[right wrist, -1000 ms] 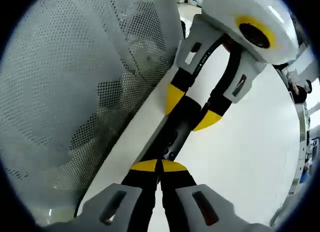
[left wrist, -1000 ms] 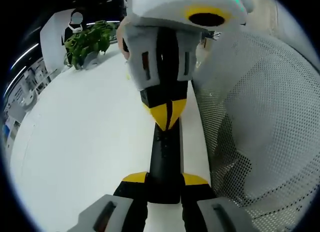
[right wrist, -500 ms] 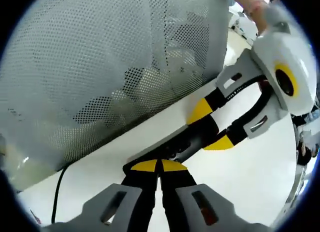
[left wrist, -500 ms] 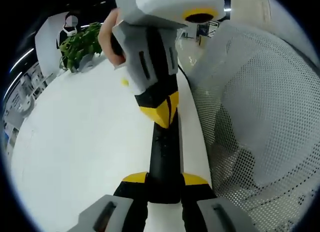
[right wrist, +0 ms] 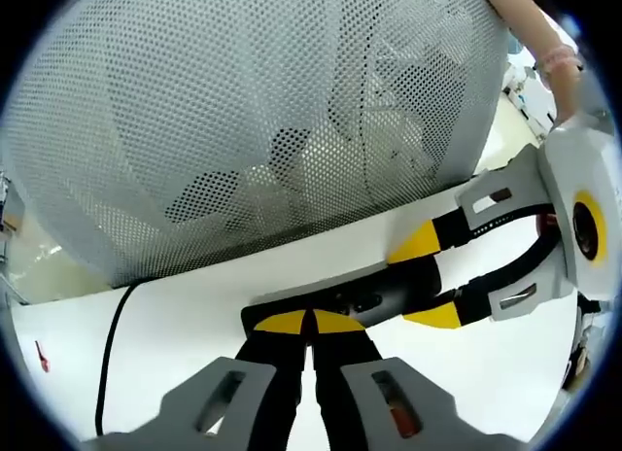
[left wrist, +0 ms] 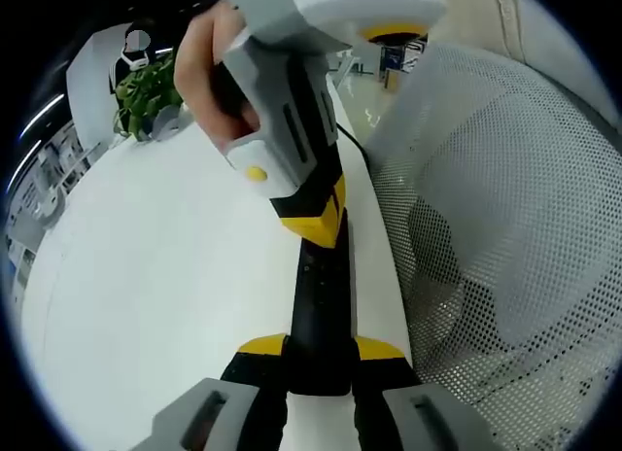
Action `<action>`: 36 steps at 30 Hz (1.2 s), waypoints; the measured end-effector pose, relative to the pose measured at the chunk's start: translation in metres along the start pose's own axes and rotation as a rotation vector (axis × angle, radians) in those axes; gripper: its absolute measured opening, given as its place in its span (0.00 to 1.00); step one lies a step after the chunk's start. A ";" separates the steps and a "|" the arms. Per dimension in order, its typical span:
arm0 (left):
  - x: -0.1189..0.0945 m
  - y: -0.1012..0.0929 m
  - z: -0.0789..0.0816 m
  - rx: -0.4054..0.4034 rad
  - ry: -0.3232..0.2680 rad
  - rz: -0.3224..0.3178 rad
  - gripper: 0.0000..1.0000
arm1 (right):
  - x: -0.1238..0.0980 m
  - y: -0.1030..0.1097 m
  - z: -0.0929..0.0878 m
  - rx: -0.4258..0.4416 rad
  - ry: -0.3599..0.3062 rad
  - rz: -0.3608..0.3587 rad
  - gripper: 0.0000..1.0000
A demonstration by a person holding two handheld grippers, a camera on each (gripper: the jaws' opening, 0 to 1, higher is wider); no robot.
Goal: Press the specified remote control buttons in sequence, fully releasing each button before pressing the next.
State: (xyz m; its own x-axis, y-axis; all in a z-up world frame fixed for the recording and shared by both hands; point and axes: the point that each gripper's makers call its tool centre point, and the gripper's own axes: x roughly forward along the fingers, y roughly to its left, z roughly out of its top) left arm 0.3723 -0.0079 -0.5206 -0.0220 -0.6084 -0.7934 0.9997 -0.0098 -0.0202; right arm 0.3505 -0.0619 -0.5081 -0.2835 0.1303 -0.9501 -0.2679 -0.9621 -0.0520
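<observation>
In the left gripper view, a green potted plant stands far off at the upper left on the white desk. The left tool clamps its jaws on the near end of the black remote control, which lies along the desk. The right tool, gripped by a hand, has its yellow tips drawn together and touching the remote's far end. A grey mesh chair back crowds the desk edge just beside the remote on the right. In the right gripper view, a black cable runs over the desk at left.
</observation>
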 end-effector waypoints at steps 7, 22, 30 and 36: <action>0.000 0.000 -0.001 0.000 -0.002 -0.001 0.24 | 0.003 0.004 0.000 -0.260 0.116 0.019 0.00; 0.000 0.000 -0.002 -0.006 -0.001 0.000 0.24 | 0.002 0.002 -0.004 -0.066 0.025 0.047 0.00; 0.000 0.000 -0.001 -0.016 -0.011 0.002 0.24 | 0.001 0.001 -0.002 -0.010 0.004 0.061 0.01; -0.001 0.000 -0.001 -0.017 -0.011 0.002 0.24 | -0.001 0.000 -0.002 -0.026 0.018 0.069 0.04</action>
State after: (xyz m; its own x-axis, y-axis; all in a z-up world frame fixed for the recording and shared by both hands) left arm 0.3720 -0.0068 -0.5207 -0.0201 -0.6169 -0.7868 0.9996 0.0045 -0.0290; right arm 0.3525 -0.0627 -0.5077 -0.2841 0.0597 -0.9569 -0.2239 -0.9746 0.0057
